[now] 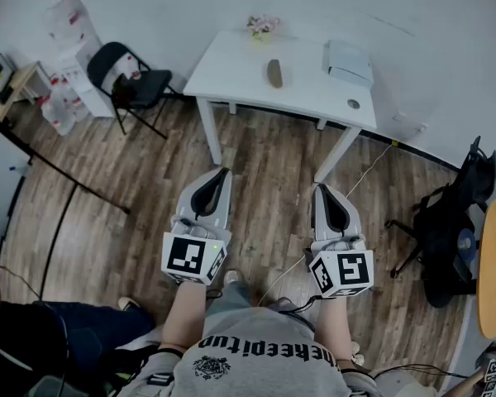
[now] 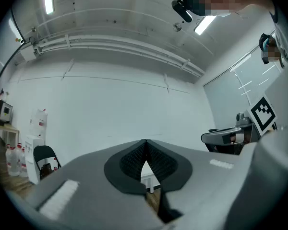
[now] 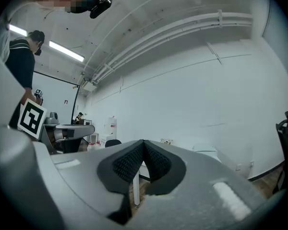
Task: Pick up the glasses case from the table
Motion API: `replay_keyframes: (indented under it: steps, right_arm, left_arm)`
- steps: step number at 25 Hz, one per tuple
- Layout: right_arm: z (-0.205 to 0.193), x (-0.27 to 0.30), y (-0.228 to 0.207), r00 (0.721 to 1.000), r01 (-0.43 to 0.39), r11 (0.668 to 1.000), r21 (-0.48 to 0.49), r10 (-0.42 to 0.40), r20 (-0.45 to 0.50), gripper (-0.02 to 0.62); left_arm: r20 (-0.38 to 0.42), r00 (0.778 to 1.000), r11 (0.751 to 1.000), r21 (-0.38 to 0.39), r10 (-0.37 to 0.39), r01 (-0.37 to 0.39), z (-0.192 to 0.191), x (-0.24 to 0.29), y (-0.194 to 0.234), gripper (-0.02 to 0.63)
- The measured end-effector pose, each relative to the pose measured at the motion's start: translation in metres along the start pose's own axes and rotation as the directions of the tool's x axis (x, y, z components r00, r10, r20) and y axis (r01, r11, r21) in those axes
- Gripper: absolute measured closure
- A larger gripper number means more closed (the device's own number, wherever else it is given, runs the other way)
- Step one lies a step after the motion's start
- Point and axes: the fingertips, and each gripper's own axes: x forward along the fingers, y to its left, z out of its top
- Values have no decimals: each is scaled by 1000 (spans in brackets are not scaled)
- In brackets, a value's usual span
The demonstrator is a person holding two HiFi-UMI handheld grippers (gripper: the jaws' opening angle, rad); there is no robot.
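Glasses case (image 1: 274,73) lies flat mid-top on white table (image 1: 228,71), far centre of room. Left gripper (image 1: 224,172) and right gripper (image 1: 320,189) near, side by side over wood floor, well apart from table. Both jaw pairs pressed together, nothing pinched. White box (image 1: 348,61) at table's right end.

Bare floor (image 1: 264,180) lies open between me and the counter (image 1: 231,69); a black chair (image 1: 128,77) stands left, an office chair (image 1: 450,230) right.
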Motion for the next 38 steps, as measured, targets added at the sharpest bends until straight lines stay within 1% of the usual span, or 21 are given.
replay_keyframes:
  steps: [9, 21, 29, 33, 38]
  right_arm:
    - [-5, 12, 12, 1000, 6, 1000, 0, -6, 4, 592]
    - [-6, 36, 20, 999, 40, 999, -9, -39, 7, 592]
    - [-3, 61, 23, 994, 91, 995, 42, -93, 59, 592]
    - [-8, 69, 32, 994, 100, 994, 43, -102, 47, 592]
    - [-8, 81, 33, 995, 95, 995, 39, -97, 38, 592]
  left_arm:
    - [7, 1000, 1000, 0, -6, 6, -7, 0, 17, 591]
    - [12, 999, 999, -1, -33, 33, -8, 12, 43, 591]
    - [7, 998, 998, -1, -58, 58, -17, 20, 74, 591]
    - [-2, 998, 998, -3, -62, 62, -19, 19, 88, 591]
    - [6, 998, 998, -16, -65, 66, -26, 26, 100, 591]
